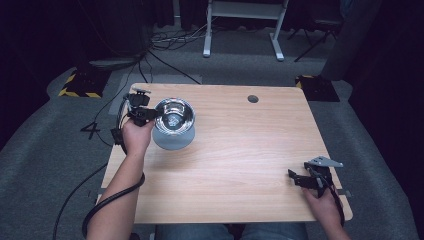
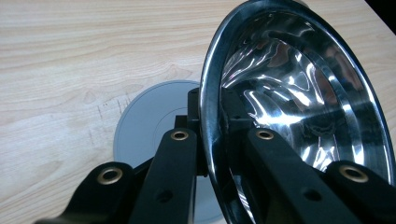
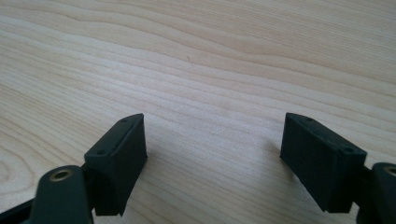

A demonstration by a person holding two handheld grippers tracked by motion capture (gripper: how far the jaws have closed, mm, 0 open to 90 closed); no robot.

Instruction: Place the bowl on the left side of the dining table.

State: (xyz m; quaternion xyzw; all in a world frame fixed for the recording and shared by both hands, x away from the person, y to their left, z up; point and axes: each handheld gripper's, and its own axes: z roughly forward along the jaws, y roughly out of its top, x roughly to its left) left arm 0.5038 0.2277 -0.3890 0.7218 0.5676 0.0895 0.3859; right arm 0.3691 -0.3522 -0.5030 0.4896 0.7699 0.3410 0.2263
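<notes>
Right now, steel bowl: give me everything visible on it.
The steel bowl is round, polished and mirror-bright, with a rolled rim and nothing inside. It sits at the table's left rear, over a flat grey disc. The left gripper is shut on its rim, one jaw inside and one outside. In the left gripper view it looks tilted.

A bowl sits above a disc at the bench's far left, the left gripper just left of it, jaws astride its rim. The right gripper rests at the near right corner, well apart.
</notes>
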